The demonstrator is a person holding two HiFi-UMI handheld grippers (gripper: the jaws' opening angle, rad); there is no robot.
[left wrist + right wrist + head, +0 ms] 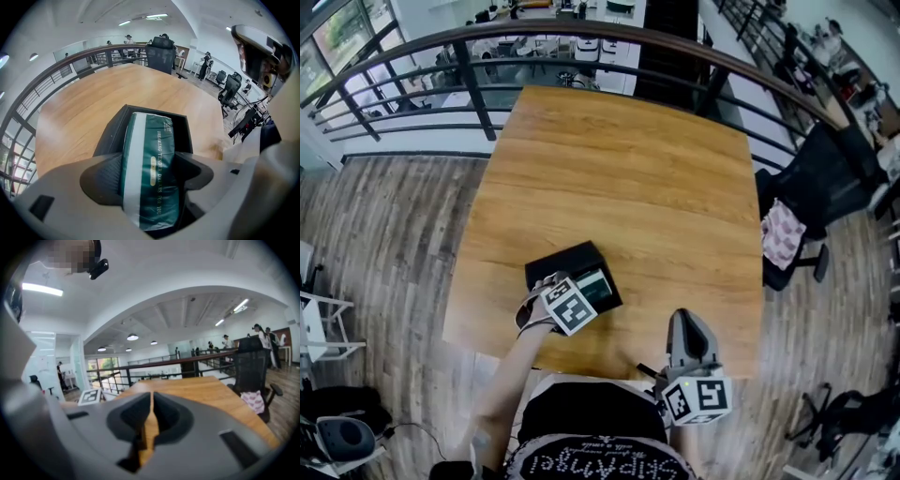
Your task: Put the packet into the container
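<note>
A dark green packet [152,164] with a white stripe and gold print is clamped between the jaws of my left gripper [149,176]. Its far end reaches into an open black container [112,129] on the wooden table. In the head view the container [562,262] lies near the table's front left, with the left gripper [572,300] over its near side and a bit of the packet [592,283] showing. My right gripper [691,339] rests at the front edge, to the right of the container. Its jaws [151,420] are shut with nothing between them.
The wooden table [628,178] stretches away beyond the container. A dark railing [581,42] curves round its far side. A black office chair [825,187] with a pink cloth [783,234] stands at the right.
</note>
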